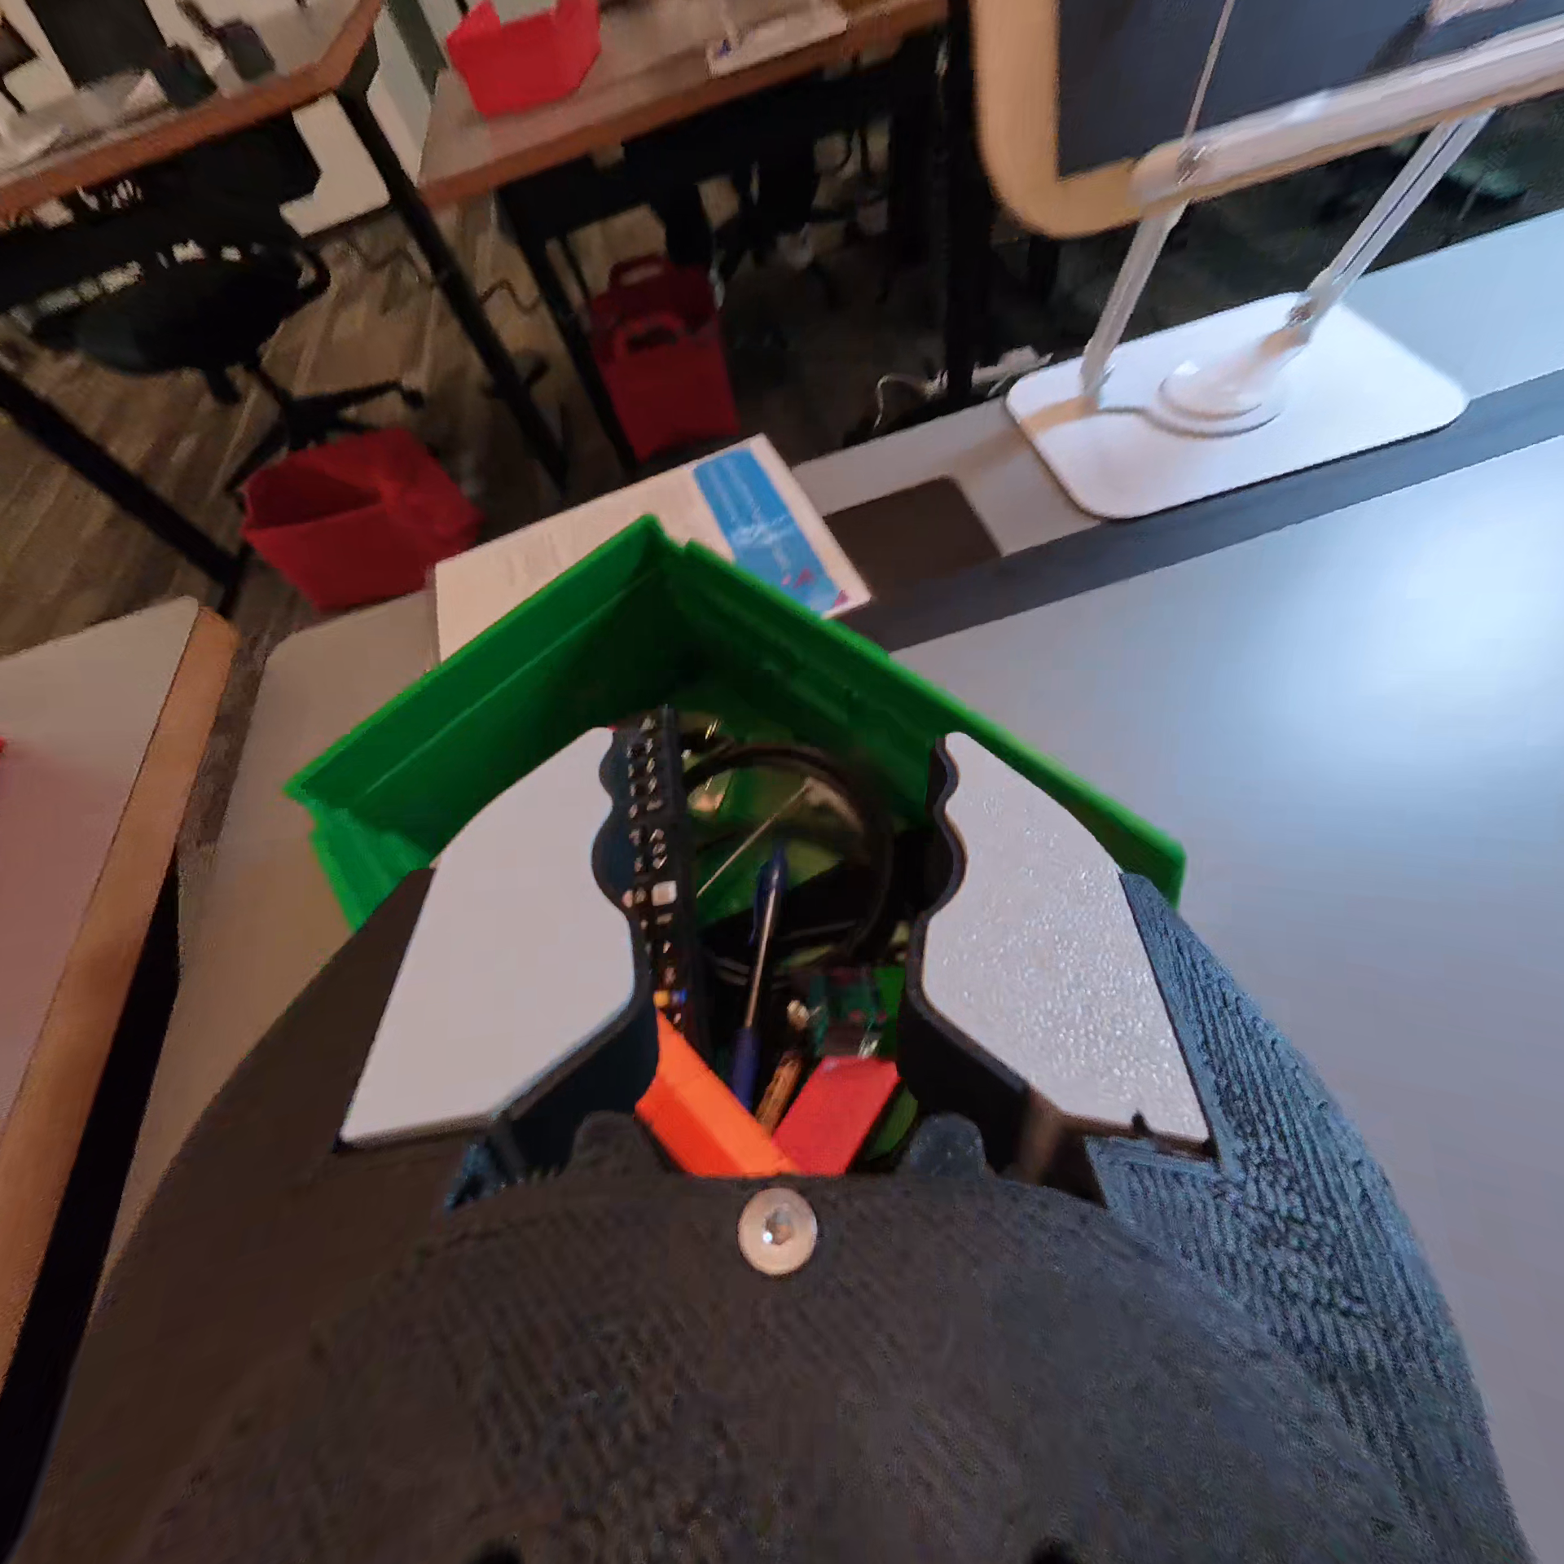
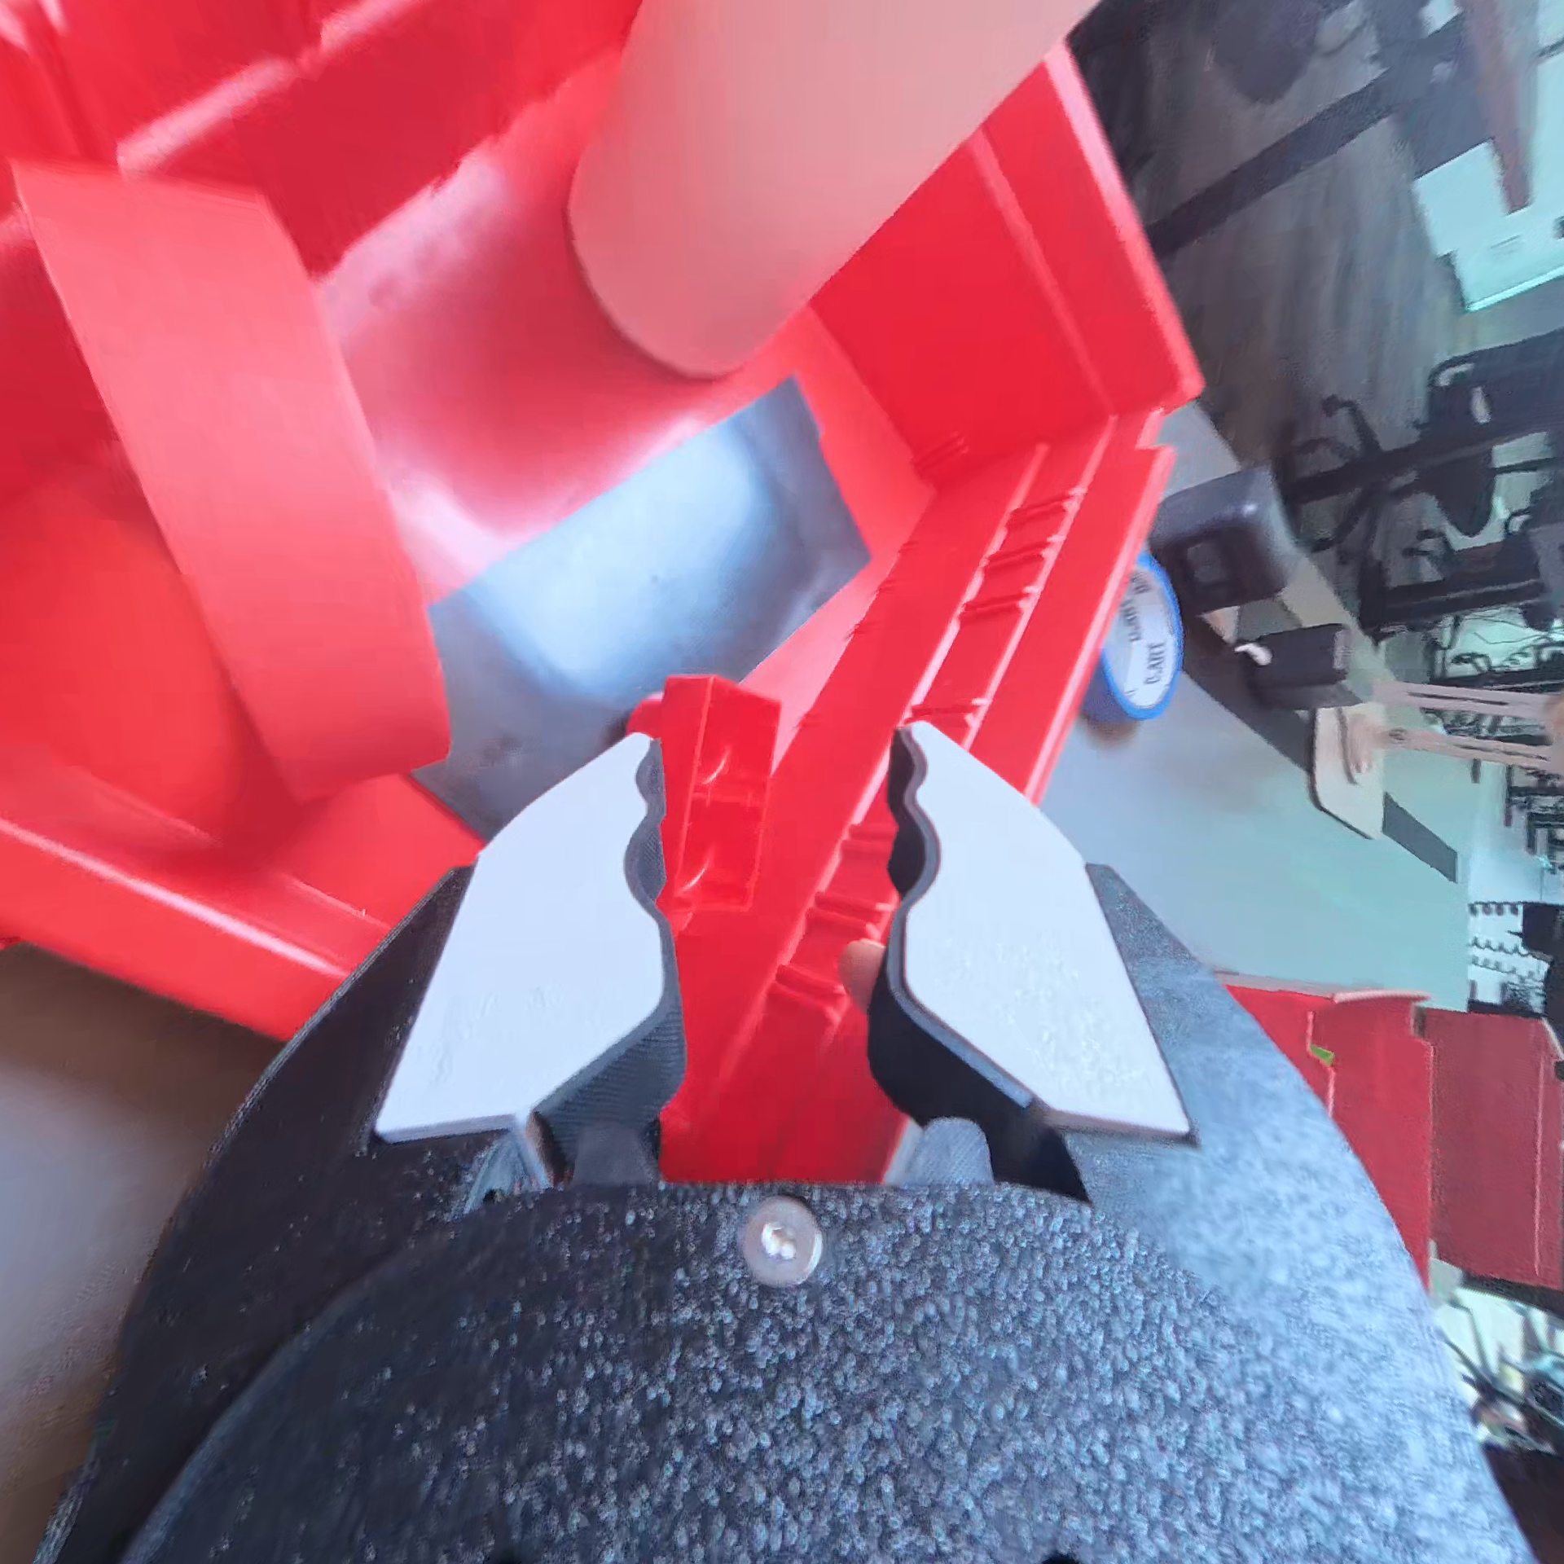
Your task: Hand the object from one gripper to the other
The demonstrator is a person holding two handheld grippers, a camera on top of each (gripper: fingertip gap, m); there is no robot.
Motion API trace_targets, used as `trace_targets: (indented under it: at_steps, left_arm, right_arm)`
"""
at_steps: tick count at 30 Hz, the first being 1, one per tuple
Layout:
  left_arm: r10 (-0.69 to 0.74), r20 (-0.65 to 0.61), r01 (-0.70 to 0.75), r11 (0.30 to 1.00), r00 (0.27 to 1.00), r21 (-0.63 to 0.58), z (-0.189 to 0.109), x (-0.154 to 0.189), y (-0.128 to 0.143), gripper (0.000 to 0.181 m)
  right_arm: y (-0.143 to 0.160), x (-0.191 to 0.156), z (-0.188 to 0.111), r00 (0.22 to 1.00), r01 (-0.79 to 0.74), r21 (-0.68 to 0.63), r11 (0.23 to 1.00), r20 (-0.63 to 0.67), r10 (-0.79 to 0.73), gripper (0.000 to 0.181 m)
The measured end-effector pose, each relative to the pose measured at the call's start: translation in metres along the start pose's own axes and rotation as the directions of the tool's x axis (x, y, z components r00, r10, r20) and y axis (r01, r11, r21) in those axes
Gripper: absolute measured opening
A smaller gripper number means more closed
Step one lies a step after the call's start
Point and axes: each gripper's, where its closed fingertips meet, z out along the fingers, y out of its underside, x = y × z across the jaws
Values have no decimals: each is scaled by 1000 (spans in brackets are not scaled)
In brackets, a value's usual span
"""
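In the left wrist view my left gripper (image 1: 774, 753) is open above a green bin (image 1: 508, 669) on the grey table. The bin holds a black remote (image 1: 652, 846) close to the left finger, a blue pen (image 1: 766, 931), a black cable (image 1: 872, 812), an orange block (image 1: 702, 1100) and a red block (image 1: 834, 1109). In the right wrist view my right gripper (image 2: 774, 740) is open over a red bin (image 2: 1058, 338). A small red plastic piece (image 2: 719, 812) stands between the fingers, against the left one and apart from the right one.
The red bin also holds a pale pink cylinder (image 2: 762, 169) and a wide red band (image 2: 228, 465). A blue tape roll (image 2: 1147, 652) lies beside it. A white monitor stand (image 1: 1227, 406) and a booklet (image 1: 643, 525) are behind the green bin. Red bins (image 1: 355, 516) stand on the floor. Spacing between my two grippers at the tips: around 65 centimetres.
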Motion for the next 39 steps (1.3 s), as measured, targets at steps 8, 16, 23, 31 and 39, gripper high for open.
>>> trace_targets:
  at_steps: [8, 16, 23, 31, 39]
  left_arm:
    - [12, 42, -3, 977, 999, -213, 15, -24, 51, 64]
    - [57, 118, -14, 941, 991, -339, 26, -37, 82, 58]
    - [146, 164, -69, 914, 976, -400, 47, -37, 88, 55]
    - [219, 196, -76, 828, 956, -555, 90, -51, 111, 55]
    - [362, 229, -141, 756, 904, -639, 99, -62, 126, 32]
  right_arm:
    - [-39, 19, -48, 992, -123, 303, 945, 45, 114, 46]
    - [-78, 32, -92, 971, -239, 563, 791, 159, 180, 37]
    - [-117, 20, -145, 938, -331, 738, 589, 324, 122, 35]
    - [-133, 4, -174, 868, -455, 750, 480, 494, 52, 29]
    - [-137, -2, -176, 832, -504, 728, 465, 554, 34, 26]
